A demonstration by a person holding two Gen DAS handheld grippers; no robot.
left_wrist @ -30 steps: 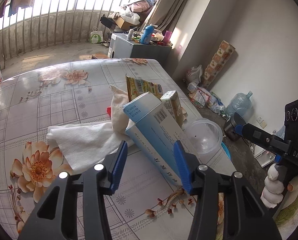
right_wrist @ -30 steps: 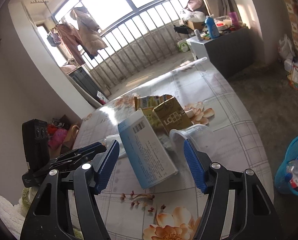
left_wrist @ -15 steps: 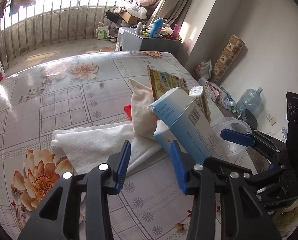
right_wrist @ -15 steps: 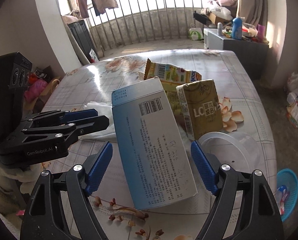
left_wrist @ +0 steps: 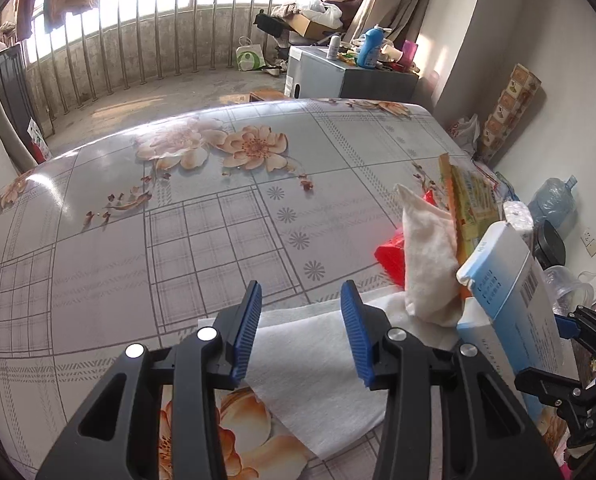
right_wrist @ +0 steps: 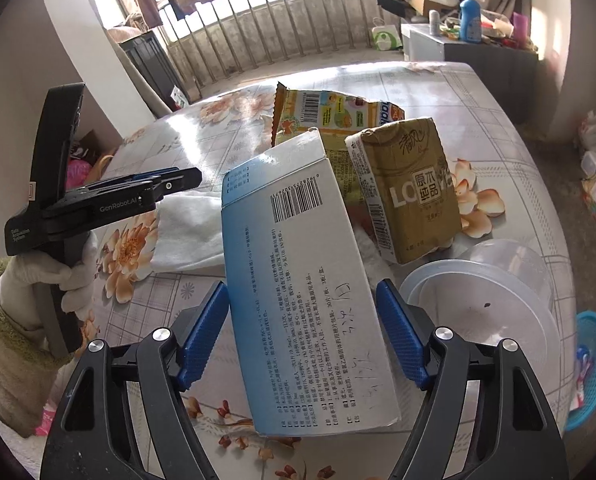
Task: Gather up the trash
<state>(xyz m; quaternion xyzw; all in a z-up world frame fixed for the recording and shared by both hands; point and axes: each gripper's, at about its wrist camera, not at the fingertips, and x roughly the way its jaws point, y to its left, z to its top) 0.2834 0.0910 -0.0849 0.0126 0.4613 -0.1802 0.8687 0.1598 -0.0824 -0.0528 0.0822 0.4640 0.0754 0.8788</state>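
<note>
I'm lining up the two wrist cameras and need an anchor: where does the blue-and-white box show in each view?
Left wrist view: the blue-and-white box stands at the far right edge, right of the white cloth.
Right wrist view: the box fills the centre, between the open jaws of the right gripper.
Shared landmark: the yellow snack wrapper behind the box.
</note>
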